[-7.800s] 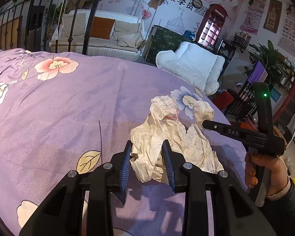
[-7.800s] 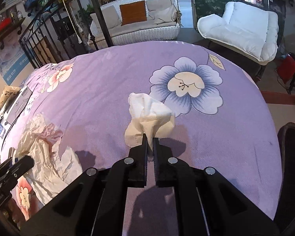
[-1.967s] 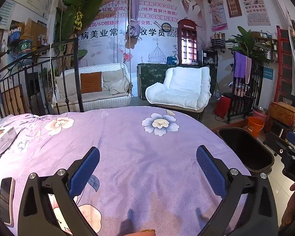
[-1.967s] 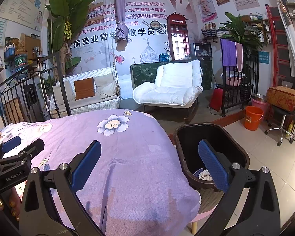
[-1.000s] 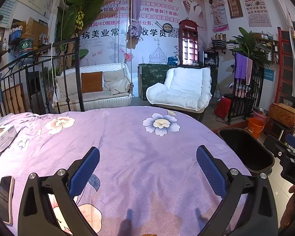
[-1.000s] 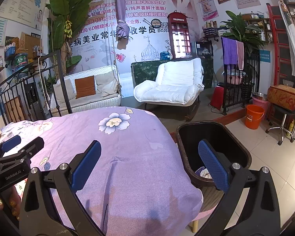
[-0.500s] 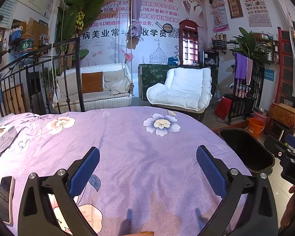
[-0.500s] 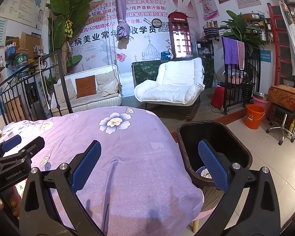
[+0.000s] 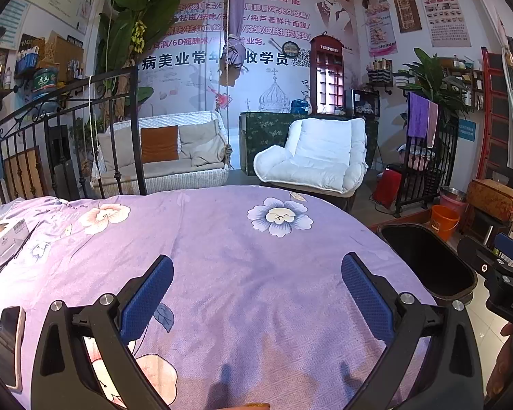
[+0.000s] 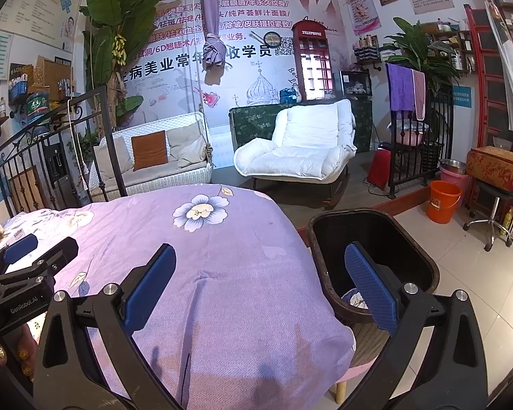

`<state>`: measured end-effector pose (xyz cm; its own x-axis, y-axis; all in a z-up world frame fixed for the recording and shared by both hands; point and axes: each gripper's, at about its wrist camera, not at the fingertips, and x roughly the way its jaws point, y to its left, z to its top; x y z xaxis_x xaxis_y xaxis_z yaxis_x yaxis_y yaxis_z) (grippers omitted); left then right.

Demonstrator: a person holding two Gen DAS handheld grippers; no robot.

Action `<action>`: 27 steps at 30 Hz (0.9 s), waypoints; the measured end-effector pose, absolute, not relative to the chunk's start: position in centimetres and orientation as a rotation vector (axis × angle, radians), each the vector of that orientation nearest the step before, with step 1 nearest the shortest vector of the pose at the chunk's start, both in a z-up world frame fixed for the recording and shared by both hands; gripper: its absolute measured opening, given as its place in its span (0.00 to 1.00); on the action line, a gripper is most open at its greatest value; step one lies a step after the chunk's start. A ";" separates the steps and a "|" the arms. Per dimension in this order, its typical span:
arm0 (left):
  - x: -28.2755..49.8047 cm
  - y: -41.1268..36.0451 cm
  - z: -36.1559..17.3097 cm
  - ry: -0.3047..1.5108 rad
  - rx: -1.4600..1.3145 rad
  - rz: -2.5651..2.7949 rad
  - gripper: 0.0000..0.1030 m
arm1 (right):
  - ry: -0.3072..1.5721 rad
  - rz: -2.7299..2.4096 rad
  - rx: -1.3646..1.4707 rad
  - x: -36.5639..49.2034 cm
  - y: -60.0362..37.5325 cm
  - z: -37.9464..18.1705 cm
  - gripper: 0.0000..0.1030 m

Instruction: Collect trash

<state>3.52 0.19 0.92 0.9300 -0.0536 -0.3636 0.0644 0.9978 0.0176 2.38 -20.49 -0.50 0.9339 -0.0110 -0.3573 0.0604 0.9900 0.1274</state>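
My left gripper (image 9: 256,294) is open and empty above the purple flowered tablecloth (image 9: 222,239). My right gripper (image 10: 260,283) is open and empty, held over the table's right edge beside the black trash bin (image 10: 424,256). White crumpled tissue (image 10: 357,300) lies at the bottom of the bin. The bin also shows in the left wrist view (image 9: 410,235) to the right of the table. No trash shows on the cloth. Each gripper appears in the other's view: the right one (image 9: 502,273), the left one (image 10: 20,273).
A phone (image 9: 8,341) and a white box (image 9: 3,246) lie at the table's left edge. A white armchair (image 9: 318,157), a wicker sofa (image 9: 160,157) and an iron railing (image 9: 68,136) stand behind. An orange bucket (image 10: 443,201) sits on the floor.
Since 7.8 s ago both grippers have let go of their crumpled tissues and opened, and the cloth is bare. Over the last second almost nothing has moved.
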 end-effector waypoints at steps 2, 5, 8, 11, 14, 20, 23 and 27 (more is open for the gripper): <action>3.5 0.2 0.9 0.372 0.028 -0.057 0.95 | 0.365 -0.035 0.139 2.4 -20.5 -0.5 0.95; 3.5 0.2 0.9 0.372 0.025 -0.055 0.95 | 0.366 -0.034 0.138 2.4 -20.2 -0.7 0.95; 3.5 0.2 0.9 0.374 0.025 -0.055 0.95 | 0.365 -0.034 0.139 2.4 -20.1 -0.7 0.95; 3.4 0.1 0.9 0.374 0.025 -0.058 0.95 | 0.366 -0.034 0.139 2.4 -20.1 -0.8 0.95; 3.4 0.1 0.9 0.375 0.025 -0.057 0.95 | 0.367 -0.035 0.139 2.4 -20.1 -0.7 0.95; 3.4 0.0 0.9 0.375 0.023 -0.060 0.95 | 0.367 -0.034 0.139 2.4 -19.9 -0.8 0.95; 3.4 0.0 0.9 0.375 0.022 -0.062 0.95 | 0.368 -0.034 0.140 2.4 -19.7 -0.9 0.95; 3.4 0.0 0.9 0.379 0.019 -0.062 0.95 | 0.366 -0.033 0.141 2.4 -19.8 -0.8 0.95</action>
<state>3.45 -0.03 0.91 0.9273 -0.0567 -0.3699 0.0638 0.9979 0.0069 2.41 -19.78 -0.79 0.9332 -0.0070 -0.3593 0.0581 0.9896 0.1318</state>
